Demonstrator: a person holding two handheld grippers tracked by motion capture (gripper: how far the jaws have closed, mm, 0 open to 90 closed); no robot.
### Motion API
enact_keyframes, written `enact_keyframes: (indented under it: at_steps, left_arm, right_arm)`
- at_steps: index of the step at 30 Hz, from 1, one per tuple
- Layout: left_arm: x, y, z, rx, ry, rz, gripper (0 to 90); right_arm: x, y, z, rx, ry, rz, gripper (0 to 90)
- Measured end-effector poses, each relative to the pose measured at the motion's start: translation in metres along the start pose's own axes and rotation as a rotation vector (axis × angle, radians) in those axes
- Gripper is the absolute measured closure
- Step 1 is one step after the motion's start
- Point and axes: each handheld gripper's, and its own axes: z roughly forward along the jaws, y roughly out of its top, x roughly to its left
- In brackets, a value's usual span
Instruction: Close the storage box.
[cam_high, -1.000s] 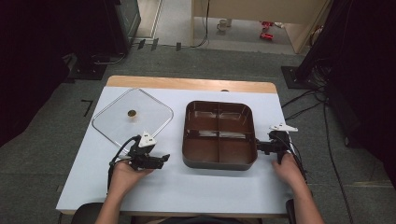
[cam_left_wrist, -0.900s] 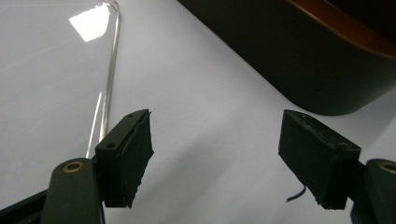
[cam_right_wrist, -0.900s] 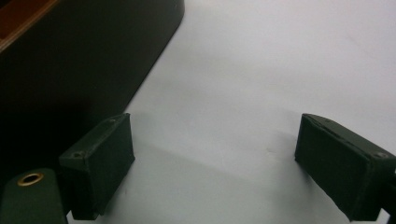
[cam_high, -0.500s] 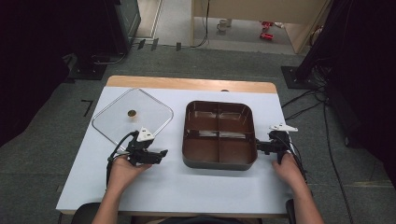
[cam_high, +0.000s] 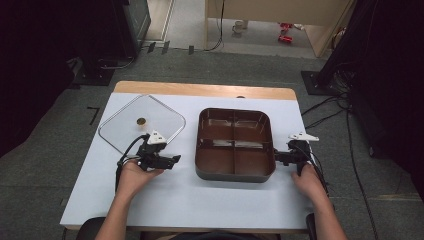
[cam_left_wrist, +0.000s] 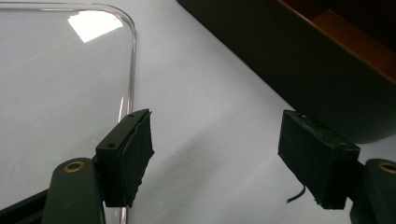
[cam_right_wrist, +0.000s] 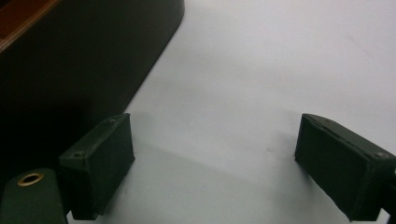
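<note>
A dark brown tray (cam_high: 235, 175) with four compartments sits at the middle of the white table (cam_high: 200, 200). To its left lies a clear square lid (cam_high: 155, 112) with a small knob (cam_high: 141, 121). My left gripper (cam_high: 175, 160) rests on the table between lid and tray, jaws open and empty, pointing at the tray. In the left gripper view the gripper (cam_left_wrist: 219, 135) has the lid's edge (cam_left_wrist: 132, 70) on its left and the tray wall (cam_left_wrist: 303, 70) on its right. My right gripper (cam_high: 276, 156) lies open just beside the tray's right wall. In the right gripper view its jaws (cam_right_wrist: 217, 140) hold nothing, next to the tray (cam_right_wrist: 70, 60).
The table's wooden far edge (cam_high: 200, 90) borders grey carpet. Dark equipment stands and cables (cam_high: 325, 105) lie on the floor to the right and left. Bare white tabletop lies in front of the tray, near the person.
The left gripper has edged slightly away from the person, toward the lid's near corner. The right gripper has stayed still.
</note>
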Motion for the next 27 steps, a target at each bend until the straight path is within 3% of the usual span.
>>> enact_keyframes:
  at_steps: [10, 21, 27]
  left_arm:
    - [0.012, 0.005, 0.001, -0.012, 0.002, -0.016, 26.1]
    - [0.023, 0.011, -0.002, 0.0, 0.033, -0.001, 26.1]
    - [0.035, 0.013, -0.006, -0.008, 0.055, -0.017, 30.2]
  right_arm:
    - [0.0, 0.0, 0.0, 0.0, 0.0, 0.0, 11.0]
    - [0.0, 0.0, 0.0, 0.0, 0.0, 0.001, 11.0]
    - [0.0, 0.0, 0.0, 0.001, 0.0, 0.0, 11.0]
